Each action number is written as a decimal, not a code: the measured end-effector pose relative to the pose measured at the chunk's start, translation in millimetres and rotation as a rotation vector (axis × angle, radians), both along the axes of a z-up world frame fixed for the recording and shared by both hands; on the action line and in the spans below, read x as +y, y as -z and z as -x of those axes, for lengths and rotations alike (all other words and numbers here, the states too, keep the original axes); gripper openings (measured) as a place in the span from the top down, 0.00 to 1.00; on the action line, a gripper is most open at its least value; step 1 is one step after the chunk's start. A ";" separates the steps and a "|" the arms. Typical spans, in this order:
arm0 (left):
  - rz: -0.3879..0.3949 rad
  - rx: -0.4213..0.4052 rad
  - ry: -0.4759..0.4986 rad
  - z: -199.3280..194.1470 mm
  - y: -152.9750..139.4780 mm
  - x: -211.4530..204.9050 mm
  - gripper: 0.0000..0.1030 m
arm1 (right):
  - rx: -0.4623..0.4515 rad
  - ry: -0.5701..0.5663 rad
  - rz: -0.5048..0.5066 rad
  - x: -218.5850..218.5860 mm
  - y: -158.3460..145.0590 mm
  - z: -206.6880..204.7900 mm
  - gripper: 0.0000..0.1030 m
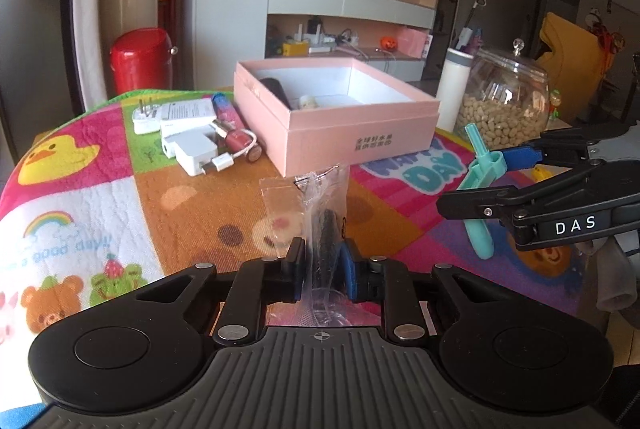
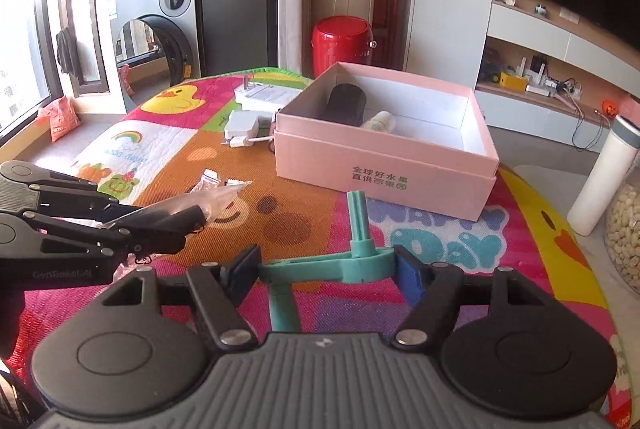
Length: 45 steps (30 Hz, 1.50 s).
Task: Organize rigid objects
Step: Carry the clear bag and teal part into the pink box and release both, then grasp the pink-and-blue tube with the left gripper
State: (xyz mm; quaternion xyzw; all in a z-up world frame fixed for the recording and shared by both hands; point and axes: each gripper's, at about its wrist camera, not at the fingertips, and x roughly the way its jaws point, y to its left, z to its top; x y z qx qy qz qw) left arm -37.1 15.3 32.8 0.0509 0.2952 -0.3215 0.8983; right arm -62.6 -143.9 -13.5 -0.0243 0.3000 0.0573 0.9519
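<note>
Crinkled clear plastic, a small bag (image 1: 320, 225) with a dark slim item inside, is clamped upright between the pads of the left gripper (image 1: 323, 265) at lower centre of the left wrist view. A teal hard-plastic tool (image 2: 352, 261), built of ribbed rods and a ring-shaped collar, is pinched crosswise by the right gripper (image 2: 326, 271), above the quilted cartoon-print mat (image 2: 168, 165). Centre frame, a pink cardboard box (image 2: 384, 181) with a white interior is seen open, a black cylinder (image 2: 347, 104) lying inside. White chargers (image 1: 188, 145) are scattered beside its left wall; a glass jar (image 1: 506, 101) of beans is seen at the right.
</note>
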 end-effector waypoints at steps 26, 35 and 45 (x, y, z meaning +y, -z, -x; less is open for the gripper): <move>0.191 0.060 -0.278 -173.3 -82.6 -9.7 0.77 | -0.165 0.232 -0.124 -94.0 -94.5 -87.9 0.13; 0.170 0.170 -0.388 -181.4 4.7 28.8 0.77 | -0.009 0.087 -0.080 -36.8 -42.7 -90.3 0.13; 0.233 0.111 -0.409 -174.3 -5.5 64.9 0.77 | 0.092 -0.001 0.051 57.4 -74.1 -210.2 0.13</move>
